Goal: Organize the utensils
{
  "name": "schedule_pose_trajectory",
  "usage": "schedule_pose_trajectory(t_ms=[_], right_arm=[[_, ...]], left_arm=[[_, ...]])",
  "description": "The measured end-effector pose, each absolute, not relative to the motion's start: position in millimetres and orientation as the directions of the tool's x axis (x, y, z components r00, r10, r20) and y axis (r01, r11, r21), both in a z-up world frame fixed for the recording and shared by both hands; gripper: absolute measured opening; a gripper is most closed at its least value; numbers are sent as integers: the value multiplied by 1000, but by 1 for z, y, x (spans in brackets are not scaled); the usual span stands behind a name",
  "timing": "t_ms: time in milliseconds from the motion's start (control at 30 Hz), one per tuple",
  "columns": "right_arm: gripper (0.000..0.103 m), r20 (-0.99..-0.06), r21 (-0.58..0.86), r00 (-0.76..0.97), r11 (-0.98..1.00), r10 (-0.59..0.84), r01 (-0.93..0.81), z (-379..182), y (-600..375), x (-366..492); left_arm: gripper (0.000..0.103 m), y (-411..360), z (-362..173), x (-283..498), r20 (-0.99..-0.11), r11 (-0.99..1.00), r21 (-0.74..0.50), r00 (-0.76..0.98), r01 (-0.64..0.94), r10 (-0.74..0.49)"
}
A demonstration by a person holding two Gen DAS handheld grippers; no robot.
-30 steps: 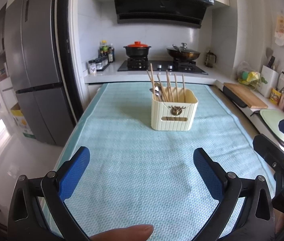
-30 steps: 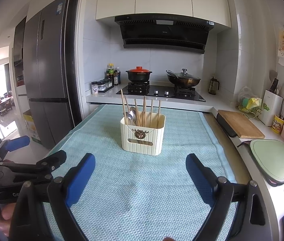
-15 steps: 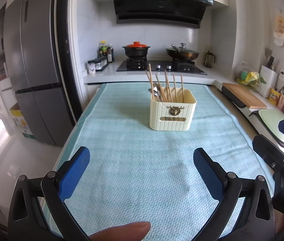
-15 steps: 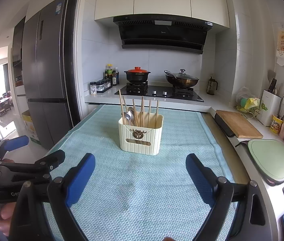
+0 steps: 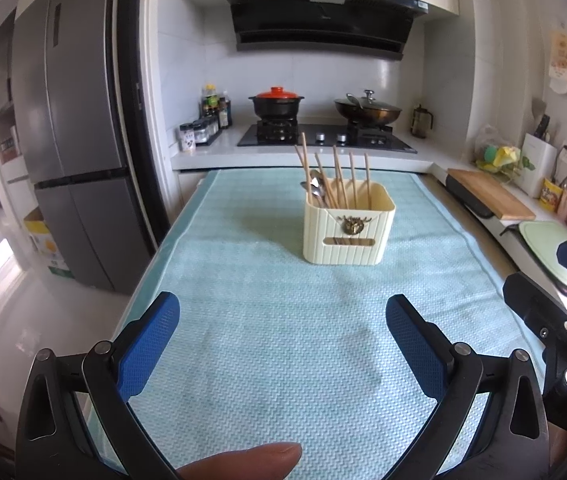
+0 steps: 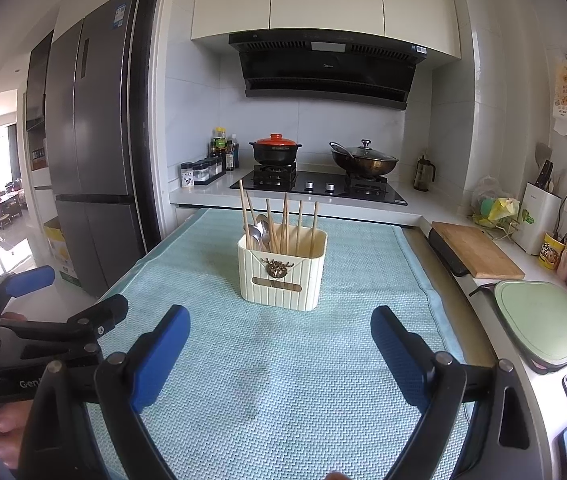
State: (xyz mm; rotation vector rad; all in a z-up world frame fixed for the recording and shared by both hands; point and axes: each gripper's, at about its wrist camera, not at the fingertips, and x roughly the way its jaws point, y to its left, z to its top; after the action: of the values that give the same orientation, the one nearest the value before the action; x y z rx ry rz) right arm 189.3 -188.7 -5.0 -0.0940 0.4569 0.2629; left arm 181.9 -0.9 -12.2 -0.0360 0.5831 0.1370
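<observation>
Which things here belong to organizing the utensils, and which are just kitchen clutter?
Job:
cream utensil holder
chopsticks and spoons standing in it
left gripper, right gripper, both with open jaws and holding nothing

Just lying about:
red-lidded pot
wok
wooden cutting board
fridge

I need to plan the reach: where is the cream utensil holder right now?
In both wrist views the utensil holder stands upright on the light blue mat, ahead of both open grippers, toward the stove end.

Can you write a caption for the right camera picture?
Open right tool faces a cream utensil holder of chopsticks and spoons.
</observation>
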Motion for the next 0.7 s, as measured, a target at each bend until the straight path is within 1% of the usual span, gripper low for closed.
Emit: schedule_pose_trajectory(t_ms=[533, 700], right_arm=[[93, -442, -34, 868, 963, 226, -268, -2, -191, 189], [93, -442, -36, 869, 963, 224, -266, -2, -191, 188]], left_arm=[[103, -4, -10, 181, -552, 992, 7, 827, -127, 110], [103, -3, -10, 178, -547, 990, 13, 828, -139, 124]])
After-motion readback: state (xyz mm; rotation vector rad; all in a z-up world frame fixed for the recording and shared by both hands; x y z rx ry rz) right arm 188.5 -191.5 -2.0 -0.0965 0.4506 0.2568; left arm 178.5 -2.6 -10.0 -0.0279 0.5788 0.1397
